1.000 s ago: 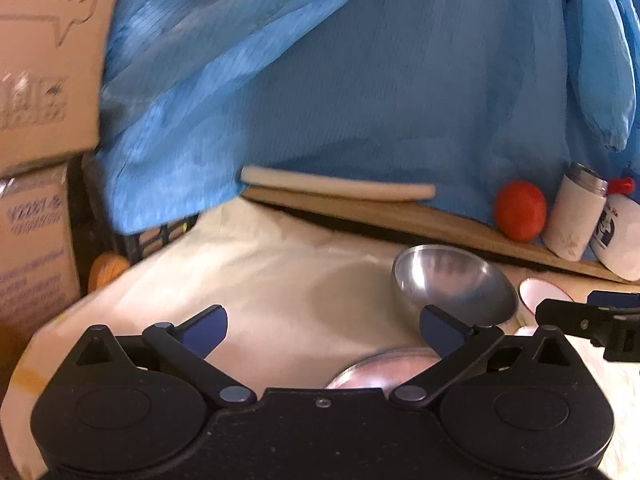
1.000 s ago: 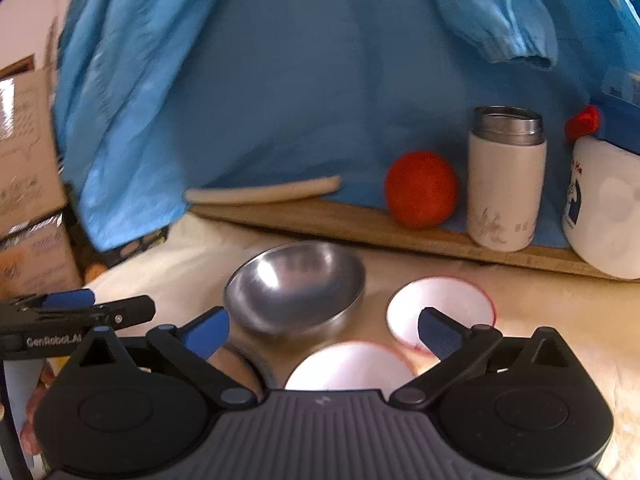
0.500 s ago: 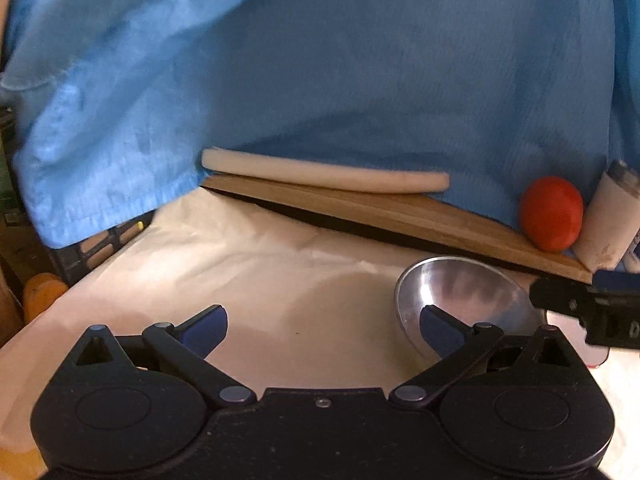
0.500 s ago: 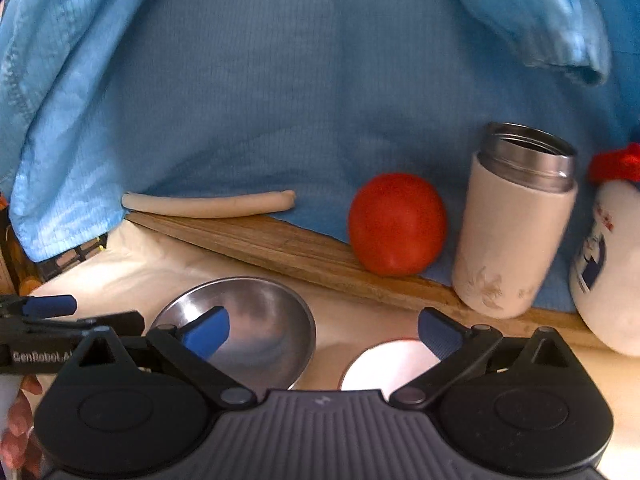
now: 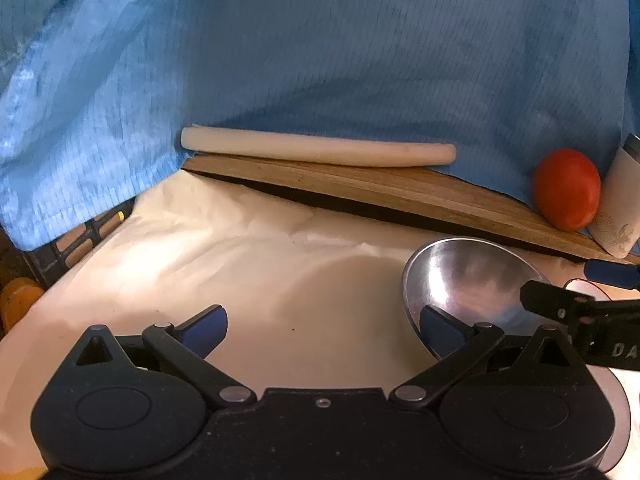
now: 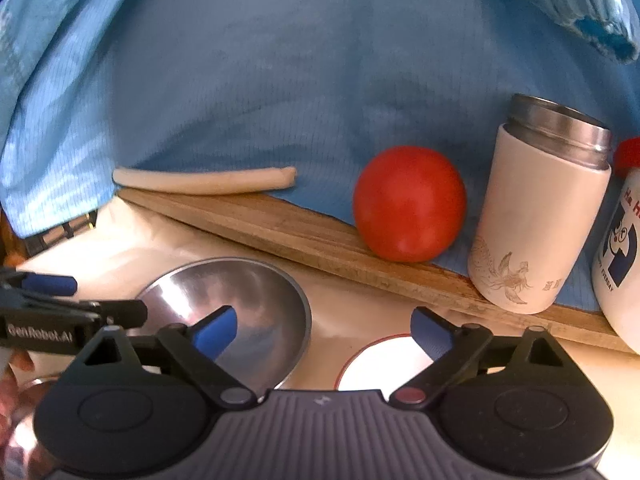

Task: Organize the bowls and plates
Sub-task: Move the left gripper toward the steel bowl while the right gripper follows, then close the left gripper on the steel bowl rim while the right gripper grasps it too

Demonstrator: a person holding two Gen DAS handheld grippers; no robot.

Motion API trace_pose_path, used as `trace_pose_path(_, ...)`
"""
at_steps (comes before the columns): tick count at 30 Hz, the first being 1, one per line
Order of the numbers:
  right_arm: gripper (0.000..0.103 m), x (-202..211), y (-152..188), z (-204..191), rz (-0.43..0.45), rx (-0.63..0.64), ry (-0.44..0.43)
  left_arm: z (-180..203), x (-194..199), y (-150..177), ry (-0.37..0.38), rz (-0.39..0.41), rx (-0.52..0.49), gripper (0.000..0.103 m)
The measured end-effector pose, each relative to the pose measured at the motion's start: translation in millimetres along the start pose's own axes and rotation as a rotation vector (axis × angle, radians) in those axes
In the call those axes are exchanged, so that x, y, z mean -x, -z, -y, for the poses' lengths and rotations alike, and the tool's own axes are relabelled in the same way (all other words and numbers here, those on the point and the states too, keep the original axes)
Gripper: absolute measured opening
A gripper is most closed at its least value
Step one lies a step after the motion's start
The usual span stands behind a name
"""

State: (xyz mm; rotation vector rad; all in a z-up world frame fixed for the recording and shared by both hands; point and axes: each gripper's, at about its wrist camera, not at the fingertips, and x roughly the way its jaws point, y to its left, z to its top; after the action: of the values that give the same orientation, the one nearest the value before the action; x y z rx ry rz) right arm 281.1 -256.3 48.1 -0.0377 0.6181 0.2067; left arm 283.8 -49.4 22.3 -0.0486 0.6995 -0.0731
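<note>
A dark crate (image 5: 86, 236) and something orange (image 5: 18, 300) at the table's left edge are mostly hidden under the hanging blue cloth (image 5: 320, 60). The table (image 5: 240, 248) wears a creased cream cover. Along its far edge lies a grained wooden board (image 5: 360, 188) with a smooth pale rod (image 5: 316, 150) on it.

The left gripper (image 5: 324, 324) has its jaws spread wide over bare cover, nothing between them. Just right of it sits the shiny round steel bowl (image 6: 244, 308), its rim partly covered by both grippers.

The right gripper (image 6: 324, 330) straddles the gap between the steel bowl and a white red-rimmed bowl (image 6: 384, 364); its jaws are closing, and the pads press on nothing. The white bowl is half hidden behind the gripper body.

On the board's right stand a matte red ball (image 6: 410, 204), a cream steel-topped flask (image 6: 540, 208) and a white bottle (image 6: 620, 248) cut off by the frame.
</note>
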Motion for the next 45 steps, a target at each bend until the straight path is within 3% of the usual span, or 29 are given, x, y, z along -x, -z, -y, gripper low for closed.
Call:
trace_pose_path(6, 0.079, -4, 5, -4, -0.019, 0.021, -0.013, -3, -1, 0, 0.054, -0.025, 0.038, 0.091)
trace_pose_path(13, 0.075, -2, 6, -11, -0.005, 0.039, -0.026, 6, 2, 2, 0.083, -0.030, 0.017, 0.081)
trace_pose_path(21, 0.056, -5, 6, -13, -0.024, 0.029, -0.065, 11, 3, 3, 0.110, -0.046, 0.019, 0.066)
trace_pose_path(31, 0.049, -10, 8, -10, -0.051, 0.004, -0.094, 15, 3, 3, 0.153, -0.056, 0.031, 0.045)
trace_pose_path(42, 0.022, -13, 11, -5, -0.078, -0.052, -0.087, 20, 2, 2, 0.167, -0.057, 0.016, 0.037)
trace_pose_path(45, 0.022, -13, 11, -3, -0.077, -0.081, -0.098, 22, 3, 3, 0.173, -0.058, 0.013, 0.033)
